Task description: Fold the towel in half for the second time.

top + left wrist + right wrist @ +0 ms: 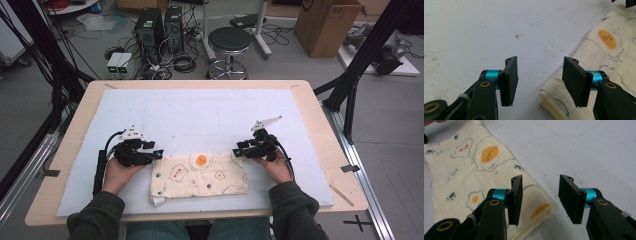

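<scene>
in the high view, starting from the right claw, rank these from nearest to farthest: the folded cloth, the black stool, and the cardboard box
From the right claw:
1. Folded cloth, on the table right beside the claw, at its corner.
2. Black stool, on the floor past the table's far edge.
3. Cardboard box, on the floor at the far right, a little farther than the stool.

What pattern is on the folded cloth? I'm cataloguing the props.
Cream cloth with fried-egg drawings and small blue paw prints; clearest in the right gripper view.
</scene>
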Demonstrator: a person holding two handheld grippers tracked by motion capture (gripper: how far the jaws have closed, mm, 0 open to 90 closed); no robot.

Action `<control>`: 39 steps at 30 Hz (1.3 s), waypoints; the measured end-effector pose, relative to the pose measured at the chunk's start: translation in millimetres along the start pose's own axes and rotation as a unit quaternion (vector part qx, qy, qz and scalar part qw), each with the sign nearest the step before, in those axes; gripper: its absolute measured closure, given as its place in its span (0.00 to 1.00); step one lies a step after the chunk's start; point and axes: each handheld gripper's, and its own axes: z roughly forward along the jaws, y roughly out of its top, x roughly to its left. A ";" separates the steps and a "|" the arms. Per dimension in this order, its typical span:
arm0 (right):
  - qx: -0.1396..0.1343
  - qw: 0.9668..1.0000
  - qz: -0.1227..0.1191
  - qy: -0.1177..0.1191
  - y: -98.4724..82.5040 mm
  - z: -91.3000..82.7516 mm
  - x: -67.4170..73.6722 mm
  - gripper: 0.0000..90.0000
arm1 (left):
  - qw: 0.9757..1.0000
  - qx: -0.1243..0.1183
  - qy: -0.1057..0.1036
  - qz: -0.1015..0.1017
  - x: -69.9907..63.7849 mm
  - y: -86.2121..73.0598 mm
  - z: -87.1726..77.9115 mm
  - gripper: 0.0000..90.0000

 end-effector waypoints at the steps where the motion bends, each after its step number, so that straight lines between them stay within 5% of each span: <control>1: 0.003 1.000 0.005 0.004 -1.9 0.0 0.3 0.61 | 1.000 0.002 -0.004 0.000 -0.3 -0.9 0.7 0.54; 15: 0.018 1.000 0.010 -0.001 -11.2 1.0 2.6 0.70 | 0.998 0.061 -0.027 0.010 -3.6 -7.4 12.2 0.77; 24: 0.036 0.999 0.000 -0.014 -12.1 3.7 3.1 0.92 | 0.998 0.060 -0.016 0.013 -3.7 -7.8 10.5 0.94; 30: 0.033 0.999 0.014 -0.016 -12.7 1.0 0.0 0.94 | 0.998 0.055 -0.001 0.003 -1.2 -8.0 8.5 0.95; 39: 0.030 0.999 0.001 -0.028 -9.5 -0.8 1.5 0.95 | 0.999 0.030 0.013 -0.002 -1.2 -5.0 4.7 0.96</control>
